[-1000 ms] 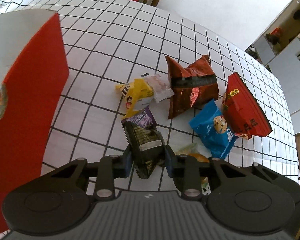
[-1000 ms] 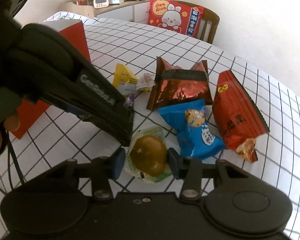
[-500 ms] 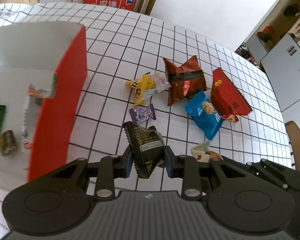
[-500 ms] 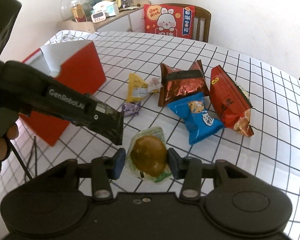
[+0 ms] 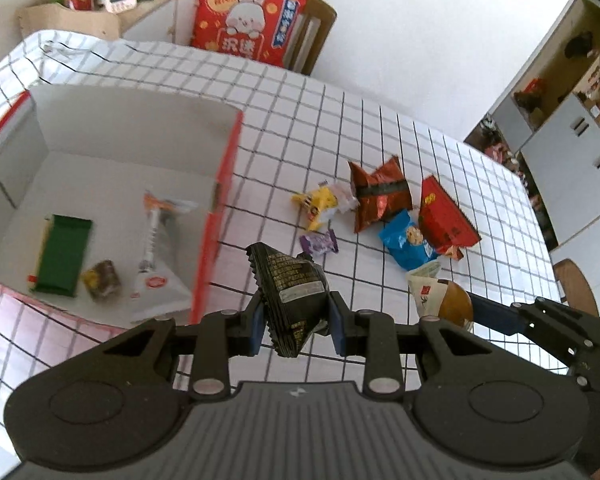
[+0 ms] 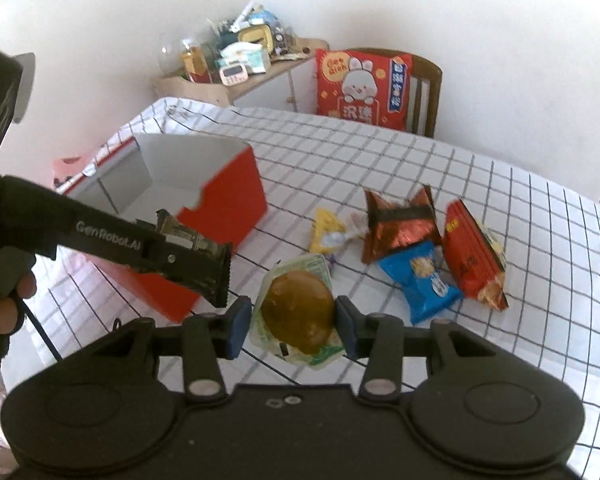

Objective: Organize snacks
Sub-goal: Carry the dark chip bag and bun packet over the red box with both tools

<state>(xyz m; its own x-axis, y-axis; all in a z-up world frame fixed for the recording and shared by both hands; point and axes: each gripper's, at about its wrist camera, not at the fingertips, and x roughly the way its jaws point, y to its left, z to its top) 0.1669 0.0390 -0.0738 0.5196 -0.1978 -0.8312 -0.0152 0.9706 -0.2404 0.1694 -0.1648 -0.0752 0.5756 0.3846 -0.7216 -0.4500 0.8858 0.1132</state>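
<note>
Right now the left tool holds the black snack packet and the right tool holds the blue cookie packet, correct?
Not quite. The left tool does hold the black snack packet, but the right tool holds a round brown pastry in a clear wrapper. The right wrist view shows the blue cookie packet lying on the table.

Red box (image 5: pixel 220 216): near wall and contents motion-blurred, left side cut by the frame edge. Purple candy (image 6: pixel 332 260): mostly hidden behind the bun packet (image 6: pixel 298 312).

A home dining room: checked tablecloth (image 5: pixel 340 128), wooden chair (image 6: pixel 424 80) (rabbit cushion (image 6: pixel 360 84) on it), cluttered sideboard (image 6: pixel 236 80).
</note>
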